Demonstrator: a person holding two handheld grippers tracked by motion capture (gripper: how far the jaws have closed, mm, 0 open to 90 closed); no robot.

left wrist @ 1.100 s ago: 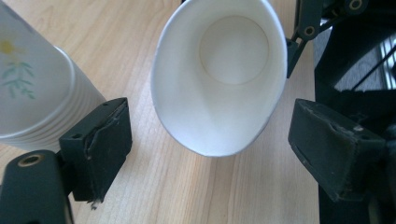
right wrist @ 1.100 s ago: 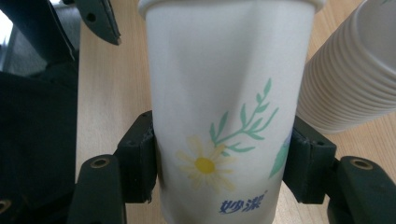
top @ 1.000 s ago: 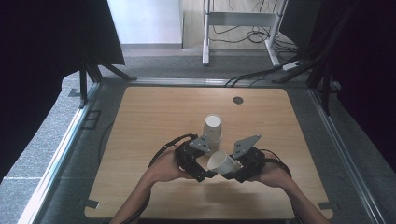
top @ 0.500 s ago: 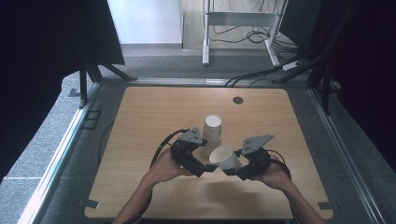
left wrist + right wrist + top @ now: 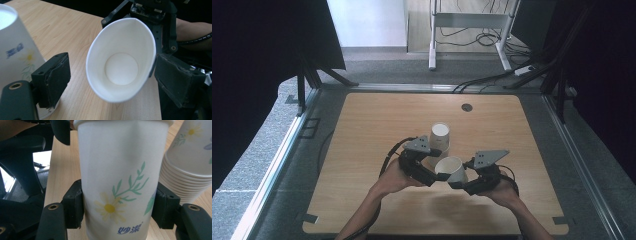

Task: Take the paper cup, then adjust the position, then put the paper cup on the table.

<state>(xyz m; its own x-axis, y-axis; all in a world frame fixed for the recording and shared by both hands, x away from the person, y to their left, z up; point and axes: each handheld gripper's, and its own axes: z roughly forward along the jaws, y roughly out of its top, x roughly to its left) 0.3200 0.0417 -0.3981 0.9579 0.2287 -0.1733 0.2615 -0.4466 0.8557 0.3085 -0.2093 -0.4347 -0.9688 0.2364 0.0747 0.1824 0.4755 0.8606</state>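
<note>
A single white paper cup (image 5: 451,169) with a daisy print hangs above the table's near middle, and my right gripper (image 5: 458,182) is shut on its lower body. In the right gripper view both pads squeeze the cup (image 5: 120,177) around the flower. Its open mouth (image 5: 121,60), pressed oval, faces my left gripper (image 5: 112,75). The left jaws have just been closing around the rim; the right pad (image 5: 175,77) touches it and the left pad (image 5: 53,77) stands apart. An upside-down stack of cups (image 5: 440,138) stands just behind.
The cup stack (image 5: 15,50) is close beside my left gripper's left jaw, and it (image 5: 190,167) rises to the right of the held cup. A round grommet (image 5: 467,107) sits near the wooden table's (image 5: 362,130) far edge. Metal frame rails run along both sides.
The two grippers have drawn slightly apart, the right one shifting a little to the right with the cup. The left jaws opened wider and then narrowed again.
</note>
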